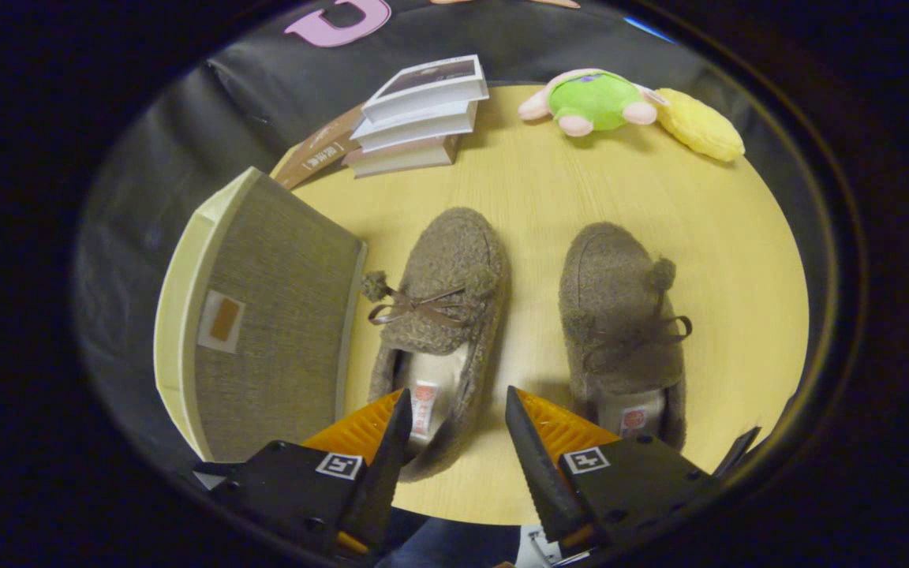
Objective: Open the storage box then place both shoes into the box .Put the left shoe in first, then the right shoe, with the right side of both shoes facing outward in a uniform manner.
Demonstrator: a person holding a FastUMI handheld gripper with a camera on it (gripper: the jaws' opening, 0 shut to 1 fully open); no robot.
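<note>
On the table [549,197], left to right: one closed storage box [265,315], then two fuzzy shoes, left shoe [443,300] just beside the box and right shoe [620,323] apart from it. Beyond lie three stacked books [419,118] and two plush toys [632,110]. The gripper [458,418] is wide open, holding nothing, fingers straddling the left shoe's heel.

Both shoes, the left shoe [443,315] beside the storage box [265,323] and the right shoe [620,331], look like nubbly fleece with thin satin-like bows. The box lid is matt woven fabric with smooth pale edges. The counter [549,197] is smooth light wood-grain laminate. Beyond the shoes: matt paper books [419,118] and soft plush toys [604,102]. The gripper [458,418] fingers are ridged plastic, spread apart over the left shoe's heel.
</note>
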